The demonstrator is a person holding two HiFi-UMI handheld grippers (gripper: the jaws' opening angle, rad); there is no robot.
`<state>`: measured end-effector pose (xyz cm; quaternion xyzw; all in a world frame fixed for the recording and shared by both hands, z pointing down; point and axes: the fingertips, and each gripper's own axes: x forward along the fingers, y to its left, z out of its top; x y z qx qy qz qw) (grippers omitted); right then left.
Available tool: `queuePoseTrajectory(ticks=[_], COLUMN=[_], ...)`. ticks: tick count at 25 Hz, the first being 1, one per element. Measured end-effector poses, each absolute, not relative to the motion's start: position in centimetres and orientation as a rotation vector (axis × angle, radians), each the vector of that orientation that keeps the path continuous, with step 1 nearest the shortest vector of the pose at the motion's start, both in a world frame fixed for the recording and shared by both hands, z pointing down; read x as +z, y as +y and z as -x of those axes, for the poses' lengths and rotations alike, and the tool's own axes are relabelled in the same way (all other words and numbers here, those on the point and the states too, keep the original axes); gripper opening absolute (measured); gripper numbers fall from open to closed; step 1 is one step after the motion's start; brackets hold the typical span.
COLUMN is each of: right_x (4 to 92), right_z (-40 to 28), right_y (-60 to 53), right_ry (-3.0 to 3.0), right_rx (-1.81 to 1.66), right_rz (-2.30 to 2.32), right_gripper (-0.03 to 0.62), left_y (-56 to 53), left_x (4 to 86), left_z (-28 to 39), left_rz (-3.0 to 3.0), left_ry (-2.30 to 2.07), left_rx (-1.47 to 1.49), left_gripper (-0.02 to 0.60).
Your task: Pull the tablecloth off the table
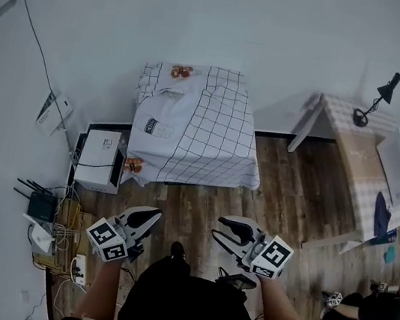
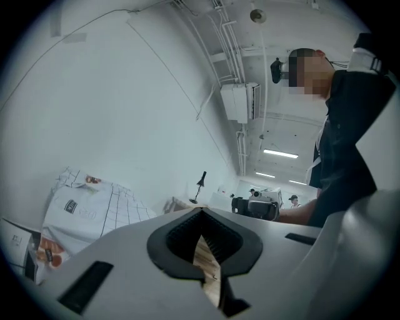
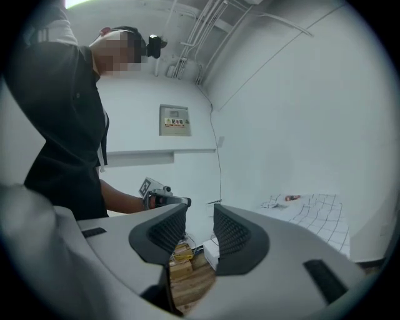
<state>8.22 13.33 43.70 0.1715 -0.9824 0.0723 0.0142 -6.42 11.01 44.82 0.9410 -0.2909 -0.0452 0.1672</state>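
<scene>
The tablecloth [image 1: 205, 130] lies draped over the table by the wall, well ahead of me. My left gripper [image 1: 146, 220] is clenched on nothing, my right gripper [image 1: 227, 234] parted and empty. A hard yank could fling that white packet [image 1: 158, 127] to the floor.

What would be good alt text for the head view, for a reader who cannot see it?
A person seen from above holds two grippers over a wood floor, the left gripper shut, the right gripper open, both empty. A checked tablecloth is draped ahead, untouched.
</scene>
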Motion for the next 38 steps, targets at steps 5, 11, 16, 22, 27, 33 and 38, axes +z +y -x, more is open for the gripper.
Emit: queuePoseTrajectory(ticks=[5, 11, 16, 22, 27, 33, 38], right_x=[42.2, 43.6, 45.4, 46.8, 47.1, 46.7, 49.0], right_z=[-4.6, -1.6, -1.1, -0.8, -0.5, -1.0, -1.9], right_y=[4.1, -2.8, -8.9, -18.7, -26.8, -36.0, -42.9], right_ry=[-3.026, -2.995, -2.968, -2.982, -2.975, -2.968, -2.875], right_rx=[0.162, 0.196, 0.271, 0.28, 0.267, 0.212, 0.159], right_rz=[-0.525, -0.492, -0.489, -0.43, -0.33, -0.305, -0.35], right_gripper=[0.14, 0.158, 0.169, 0.176, 0.195, 0.202, 0.202], left_y=[2.7, -4.9, -10.8, -19.3, -26.4, -34.1, -38.8], left_x=[43.9, 44.9, 45.7, 47.0, 47.3, 48.3, 50.6], left_z=[9.2, 10.9, 11.4, 11.9, 12.0, 11.4, 10.7], left_rz=[-2.707, -2.737, -2.714, -2.694, -2.641, -2.633, -2.666], left_ry=[-0.82, -0.78, -0.789, -0.873, -0.929, -0.97, -0.971], left_rx=[-0.134, -0.107, -0.071, 0.025, 0.072, 0.258, 0.487], left_gripper=[0.012, 0.012, 0.012, 0.012, 0.012, 0.013, 0.014])
